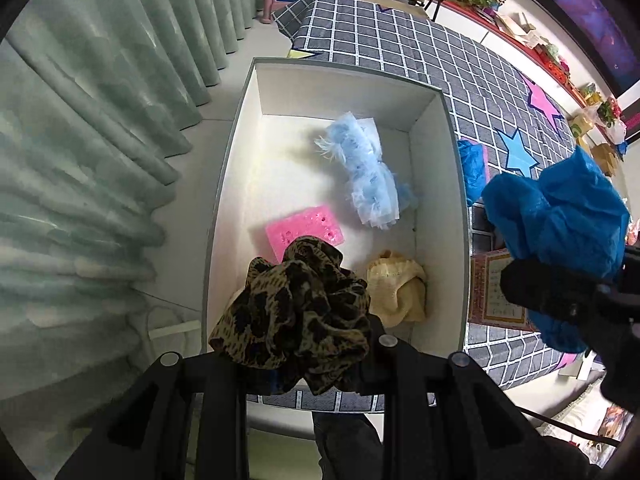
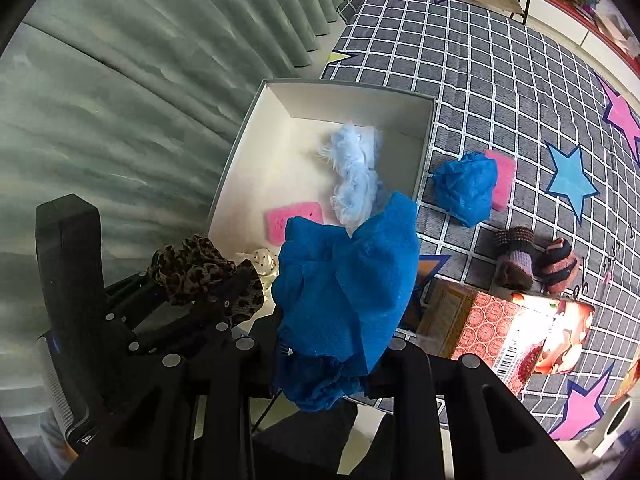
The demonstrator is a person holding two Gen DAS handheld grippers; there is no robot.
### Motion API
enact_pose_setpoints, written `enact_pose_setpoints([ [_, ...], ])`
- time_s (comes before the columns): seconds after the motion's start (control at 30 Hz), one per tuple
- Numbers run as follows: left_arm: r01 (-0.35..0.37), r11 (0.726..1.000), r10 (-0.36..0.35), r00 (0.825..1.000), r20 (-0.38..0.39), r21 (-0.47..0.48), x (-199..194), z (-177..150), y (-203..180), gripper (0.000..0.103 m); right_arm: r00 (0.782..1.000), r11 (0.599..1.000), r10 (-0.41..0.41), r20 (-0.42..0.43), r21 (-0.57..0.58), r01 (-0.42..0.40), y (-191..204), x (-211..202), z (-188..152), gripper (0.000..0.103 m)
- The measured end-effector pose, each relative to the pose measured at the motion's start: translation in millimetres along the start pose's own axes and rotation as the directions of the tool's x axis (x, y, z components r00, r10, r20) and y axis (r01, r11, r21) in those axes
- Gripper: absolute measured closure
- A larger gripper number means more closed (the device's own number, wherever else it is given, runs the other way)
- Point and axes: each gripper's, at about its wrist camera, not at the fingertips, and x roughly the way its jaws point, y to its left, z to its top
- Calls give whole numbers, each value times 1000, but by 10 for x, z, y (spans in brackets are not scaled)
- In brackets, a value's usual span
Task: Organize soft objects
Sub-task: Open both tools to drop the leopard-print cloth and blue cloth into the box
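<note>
The left gripper [image 1: 316, 364] is clamped on a leopard-print cloth [image 1: 296, 312] above the near rim of the white box [image 1: 440, 152]. The right gripper [image 2: 332, 364] pinches a blue cloth [image 2: 344, 280], held above the bed just beside the box's right wall. Inside the box lie a pink sponge [image 1: 304, 228], a pale blue fluffy cloth [image 1: 364, 172] and a cream cloth [image 1: 400, 288] — its far-left floor is bare. The box sits on a checked bedspread [image 2: 500, 80], with green curtains [image 1: 80, 120] close on the left.

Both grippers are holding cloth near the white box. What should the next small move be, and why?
Probably open the left gripper. It is shut on the leopard cloth, which already hangs over the box, so it should drop in beside the pink sponge. The right gripper, shut on the blue cloth, looks nearer the box's rim.
</note>
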Motion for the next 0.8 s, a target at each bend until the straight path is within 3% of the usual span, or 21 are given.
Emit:
enact_pose_setpoints([
  [0.33, -1, 1000, 1, 1000, -4, 7, 33, 70, -34, 73, 1000, 1000, 6, -8, -16, -6, 56, 86, 108, 75],
  [0.4, 1, 1000, -1, 1000, -3, 9, 36, 72, -42, 67, 1000, 1000, 7, -7, -23, -8, 81, 105, 127, 75],
  [0.47, 5, 1000, -5, 1000, -7, 7, 44, 61, -42, 51, 1000, 999, 24, -14, -31, -24, 106, 134, 146, 71],
  [0.53, 14, 1000, -14, 1000, -7, 0, 49, 58, -31, 40, 999, 999, 33, -17, -32, -34, 109, 147, 158, 51],
  [0.63, 27, 999, -28, 999, -17, -38, 71, 72, 23, 15, 1000, 1000, 23, -5, -21, -23, 83, 127, 174, 31],
  [0.67, 26, 998, -27, 999, -20, -49, 79, 78, 41, 15, 1000, 1000, 20, -2, -11, -20, 62, 122, 182, 25],
  [0.73, 30, 998, -32, 999, -24, -64, 84, 88, 62, 11, 1000, 999, 29, 10, 22, -30, -16, 78, 192, 24],
  [0.77, 36, 997, -38, 999, -25, -74, 89, 96, 72, 2, 999, 999, 32, 14, 40, -33, -61, 48, 201, 24],
  [0.8, 47, 995, -49, 999, -19, -83, 79, 105, 69, 0, 999, 998, 31, 18, 49, -32, -94, 22, 213, 24],
])
